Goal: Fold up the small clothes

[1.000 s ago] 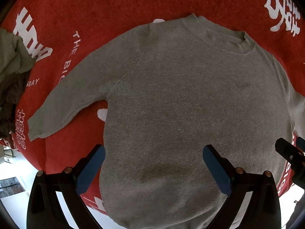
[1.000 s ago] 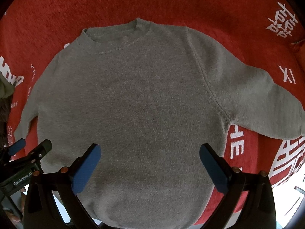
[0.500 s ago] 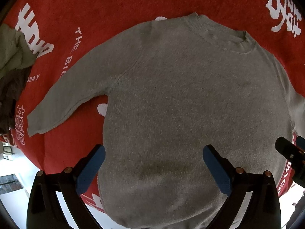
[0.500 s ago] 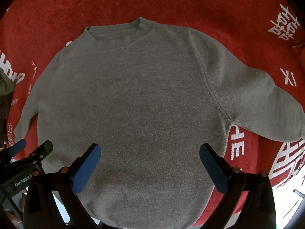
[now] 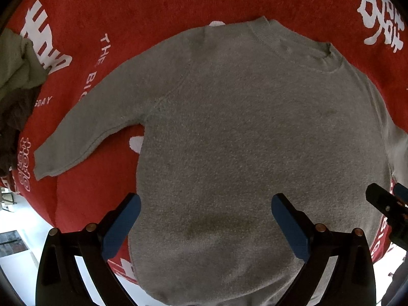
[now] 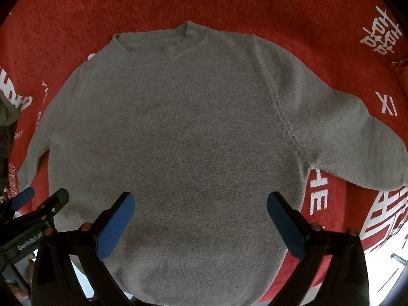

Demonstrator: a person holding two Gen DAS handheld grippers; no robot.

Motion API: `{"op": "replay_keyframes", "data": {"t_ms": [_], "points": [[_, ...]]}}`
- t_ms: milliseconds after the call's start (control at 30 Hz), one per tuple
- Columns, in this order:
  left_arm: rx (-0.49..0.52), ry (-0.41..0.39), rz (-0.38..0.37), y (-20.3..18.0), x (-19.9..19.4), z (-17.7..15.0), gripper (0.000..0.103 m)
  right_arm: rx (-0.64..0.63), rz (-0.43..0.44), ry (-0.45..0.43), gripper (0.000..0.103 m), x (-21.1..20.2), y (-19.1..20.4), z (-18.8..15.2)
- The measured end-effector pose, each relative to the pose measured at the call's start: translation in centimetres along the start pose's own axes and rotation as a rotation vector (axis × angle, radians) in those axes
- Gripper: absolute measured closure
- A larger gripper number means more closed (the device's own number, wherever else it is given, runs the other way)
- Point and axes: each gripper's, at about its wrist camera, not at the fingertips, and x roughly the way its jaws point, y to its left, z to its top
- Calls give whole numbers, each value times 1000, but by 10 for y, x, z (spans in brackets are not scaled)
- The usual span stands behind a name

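A small grey sweater [image 5: 242, 137] [image 6: 178, 132] lies flat and spread out on a red cloth, collar away from me, hem near me, both sleeves angled outward. My left gripper [image 5: 205, 219] hangs open above the lower left part of the body, its blue pads wide apart and holding nothing. My right gripper [image 6: 201, 216] is open too, above the lower right part of the body. Each gripper shows at the edge of the other's view: the right gripper [image 5: 387, 204] and the left gripper [image 6: 38, 204].
The red cloth [image 5: 153, 5] [image 6: 306, 12] with white lettering covers the table. A pile of crumpled olive and dark clothes [image 5: 15, 86] lies at the far left. The near table edge runs just under the sweater's hem, with pale floor [image 5: 15, 229] beyond.
Both views have shifted only slightly; the sweater sits a little lower and more centred. Both grippers stay open and the sweater has not been disturbed.
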Motion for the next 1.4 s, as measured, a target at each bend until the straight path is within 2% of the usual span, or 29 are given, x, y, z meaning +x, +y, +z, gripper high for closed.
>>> {"op": "replay_keyframes", "data": {"t_ms": [267,467,567,733,867,900,1000,1100,1167,1400], "points": [[-19,-9,-37,13,1,3,0,-1,-1,-7,0,-3,7,-2],[-69,-16,-108,40,6,5,0,-9,12,-24,0,-7,22,-2],[-119,-32,-164,66,10,8,0,-24,45,-37,0,-9,37,-3],[-304,-77,-261,142,24,10,0,-92,111,-72,0,-12,77,-5],[-524,-125,-380,224,47,-4,0,-144,181,-75,0,-10,111,-9],[-554,-134,-403,235,50,-7,0,-159,192,-72,0,-8,120,-10],[-697,-172,-556,279,72,-26,0,-204,221,-62,0,-3,146,-14],[-806,-185,-728,300,98,-39,0,-245,251,-55,0,1,170,-19],[-842,-244,-791,307,101,-43,0,-262,267,-52,0,4,180,-23],[-932,-318,-890,319,113,-14,0,-329,299,-39,0,9,213,-27]]}}
